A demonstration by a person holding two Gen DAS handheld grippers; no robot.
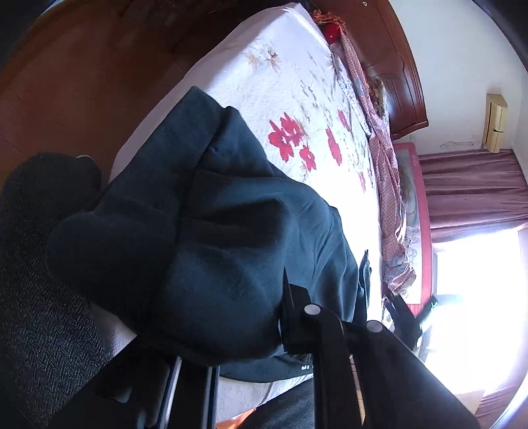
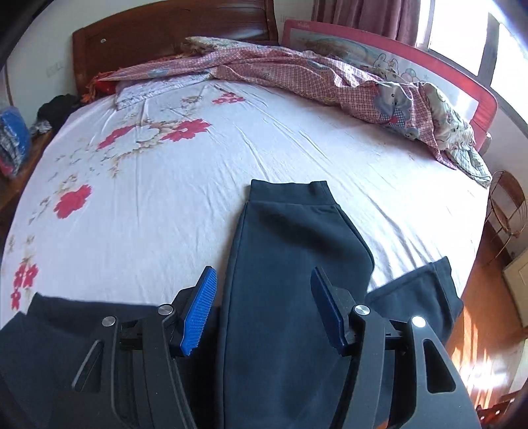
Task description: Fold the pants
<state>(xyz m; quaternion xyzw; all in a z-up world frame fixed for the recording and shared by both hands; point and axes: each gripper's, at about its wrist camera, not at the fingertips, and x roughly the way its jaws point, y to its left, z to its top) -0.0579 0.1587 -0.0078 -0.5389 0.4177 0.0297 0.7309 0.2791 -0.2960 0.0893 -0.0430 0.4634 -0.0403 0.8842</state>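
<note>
the dark pants (image 2: 290, 264) lie on the bed sheet (image 2: 165, 171), white with red flowers, waistband end toward the headboard (image 2: 165, 29) and the rest running back under the right gripper (image 2: 264, 307). that gripper hovers level over the cloth, pointing up the bed, its blue-padded fingers (image 2: 199, 310) spread wide apart with nothing between them. the left gripper (image 1: 290, 316) is rolled hard to one side — the whole bed looks tipped in its view — and a bunched heap of the pants (image 1: 204, 237) covers its front; one finger presses into the fabric, the other is hidden, so i cannot tell whether it is clamped. a checked blanket (image 2: 313, 76) lies crumpled along the far edge.
</note>
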